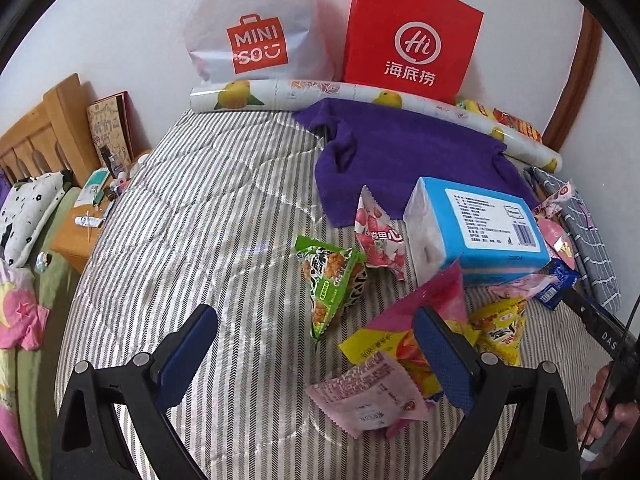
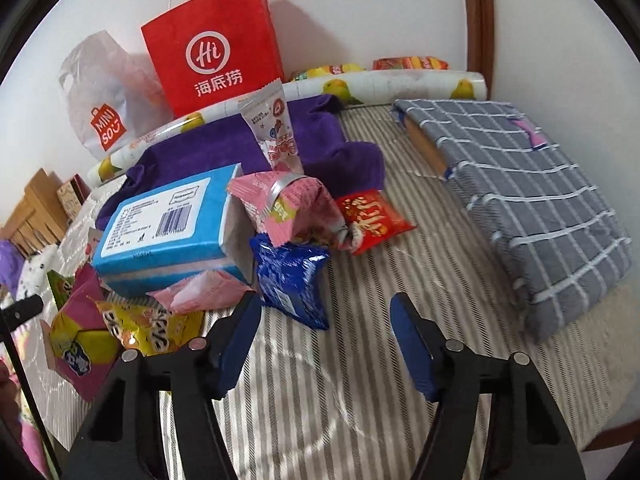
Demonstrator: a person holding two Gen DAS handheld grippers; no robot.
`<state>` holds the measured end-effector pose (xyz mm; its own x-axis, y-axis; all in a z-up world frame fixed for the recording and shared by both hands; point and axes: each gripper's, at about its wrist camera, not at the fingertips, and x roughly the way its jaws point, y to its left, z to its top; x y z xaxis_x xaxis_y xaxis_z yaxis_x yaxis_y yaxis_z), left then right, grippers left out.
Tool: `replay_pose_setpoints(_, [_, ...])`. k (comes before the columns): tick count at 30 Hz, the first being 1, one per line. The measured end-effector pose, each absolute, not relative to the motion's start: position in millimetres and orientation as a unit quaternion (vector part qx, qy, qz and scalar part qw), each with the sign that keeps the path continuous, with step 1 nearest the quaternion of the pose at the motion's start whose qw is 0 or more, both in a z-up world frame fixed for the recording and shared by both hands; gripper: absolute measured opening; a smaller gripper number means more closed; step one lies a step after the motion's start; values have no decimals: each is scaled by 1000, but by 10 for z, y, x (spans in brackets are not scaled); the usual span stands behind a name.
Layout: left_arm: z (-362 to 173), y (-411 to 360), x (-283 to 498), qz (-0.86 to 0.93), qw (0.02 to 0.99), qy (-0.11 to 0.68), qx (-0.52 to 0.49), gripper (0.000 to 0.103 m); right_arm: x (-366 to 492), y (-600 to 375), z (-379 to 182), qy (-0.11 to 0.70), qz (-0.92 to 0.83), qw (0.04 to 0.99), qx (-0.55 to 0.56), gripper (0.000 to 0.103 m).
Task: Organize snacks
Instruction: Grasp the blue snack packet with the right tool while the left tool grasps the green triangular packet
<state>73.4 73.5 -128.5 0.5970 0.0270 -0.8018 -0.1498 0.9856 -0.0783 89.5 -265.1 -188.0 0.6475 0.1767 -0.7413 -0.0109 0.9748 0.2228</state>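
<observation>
Snack packets lie heaped around a blue tissue box (image 2: 168,224) on a striped bed (image 2: 360,320), the box serving as the centre of the clutter. The left gripper (image 1: 316,356) hangs in front of the box with its fingers (image 1: 188,356) spread wide and holding nothing; a pale pink packet (image 1: 368,396) lies on the cover between them, and the right-hand pad overlaps a pink-and-yellow packet (image 1: 404,320). A green packet (image 1: 332,280) stands just left of the box, with a strawberry-print packet (image 1: 380,240) leaning close beside the box's end. The right gripper (image 2: 324,340) hovers in front of the box's right-hand side, its fingers (image 2: 412,348) parted and gripping nothing, with bare striped cover between them. A blue packet (image 2: 292,276) sits just ahead of those fingers, touching the box's corner; a red packet (image 2: 372,216) lies further right of the box, and a tall white-and-pink packet (image 2: 276,128) stands behind it. A purple towel (image 1: 400,152) spreads behind the box, backed by a fruit-print roll (image 1: 280,94), a red paper bag (image 1: 408,32) and a white plastic bag (image 1: 256,24) against the wall. A grey checked cushion (image 2: 520,200) lies well to the right of the box.
</observation>
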Motion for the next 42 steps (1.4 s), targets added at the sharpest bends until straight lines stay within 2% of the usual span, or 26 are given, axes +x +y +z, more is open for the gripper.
replay_pose_setpoints(7, [-1311, 762, 768, 47, 890, 449, -71, 98, 1087, -2566, -1952, 415, 83, 899, 110, 59])
replay_pose_setpoints(9, [-1315, 780, 770, 47, 889, 449, -72, 98, 1154, -2529, -1990, 420, 89, 896, 109, 52])
replay_pose_setpoints(11, [-1323, 800, 765, 48, 889, 450, -72, 98, 1204, -2503, -2029, 427, 98, 892, 111, 37])
replay_pose_setpoints(14, [-1347, 832, 773, 48, 887, 455, -70, 98, 1218, -2483, -2046, 428, 103, 891, 109, 34])
replay_pose_setpoints(27, [-1506, 880, 1006, 33, 883, 462, -75, 98, 787, -2573, -1814, 409, 86, 904, 88, 34])
replay_pose_setpoints(31, [-1628, 851, 1131, 24, 877, 476, -69, 91, 660, -2615, -1778, 406, 83, 906, 86, 34])
replay_pose_setpoints(35, [-1686, 821, 1237, 16, 873, 482, -66, 78, 573, -2642, -1797, 411, 75, 905, 83, 34])
replay_pose_setpoints(38, [-1710, 800, 1273, -5, 871, 485, -71, 49, 576, -2645, -1825, 418, 71, 901, 86, 34])
replay_pose_setpoints(40, [-1698, 806, 1272, -15, 870, 486, -79, 38, 586, -2634, -1824, 420, 68, 901, 83, 34])
replay_pose_setpoints(42, [-1676, 820, 1257, -10, 871, 485, -74, 35, 597, -2620, -1803, 420, 66, 901, 82, 34])
